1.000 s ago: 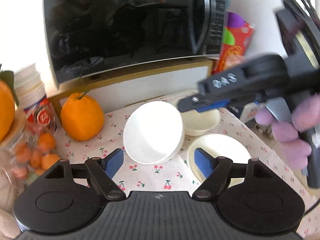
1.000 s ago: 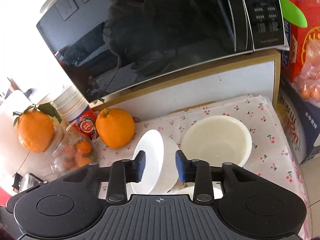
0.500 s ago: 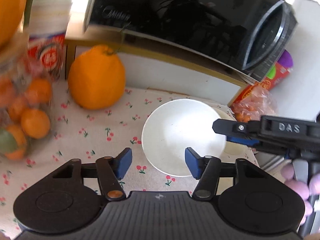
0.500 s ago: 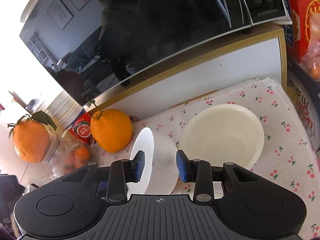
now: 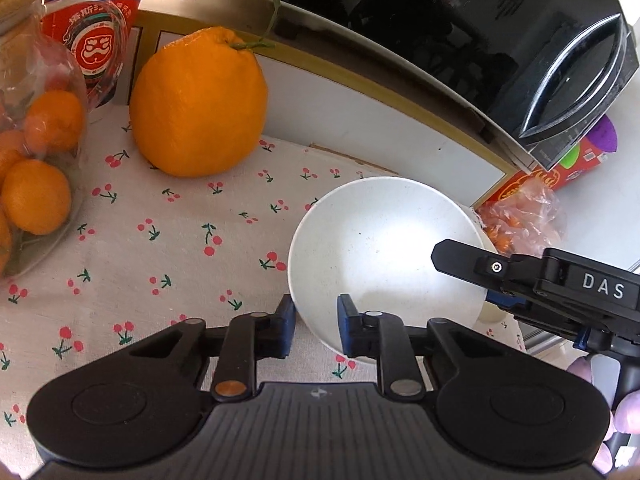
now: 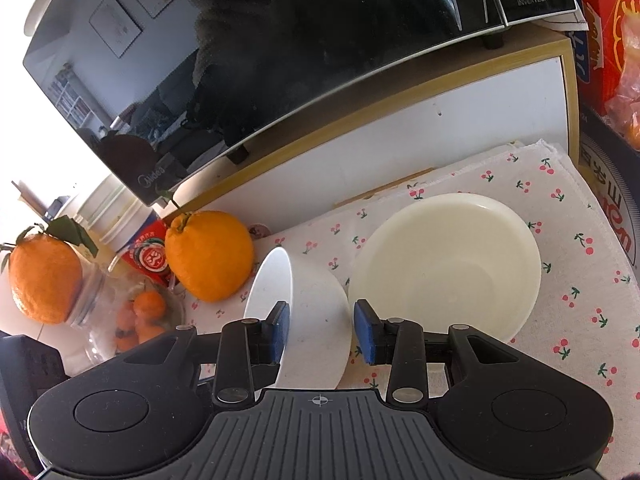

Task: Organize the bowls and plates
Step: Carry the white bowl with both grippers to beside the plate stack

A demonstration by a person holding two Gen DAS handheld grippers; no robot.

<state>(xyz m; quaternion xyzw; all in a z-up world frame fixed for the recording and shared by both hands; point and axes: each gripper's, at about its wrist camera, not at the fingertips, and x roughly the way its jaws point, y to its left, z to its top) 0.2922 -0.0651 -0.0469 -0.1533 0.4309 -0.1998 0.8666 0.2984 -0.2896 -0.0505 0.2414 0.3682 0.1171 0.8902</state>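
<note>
Two bowls, one white (image 6: pixel 304 320), one cream (image 6: pixel 448 264); two big oranges (image 6: pixel 208 254) (image 6: pixel 42 280); one microwave (image 6: pixel 280 60).

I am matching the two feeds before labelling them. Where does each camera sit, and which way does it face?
Left wrist: sits behind the left claw, looking forward and down at the white bowl, whose rim its pads pinch; the right claw and fingertips of a hand show at the right.
Right wrist: sits behind the right claw, looking forward and down at the same tilted white bowl and the cream bowl.
Shared: white bowl, big orange, microwave, cherry cloth.
</note>
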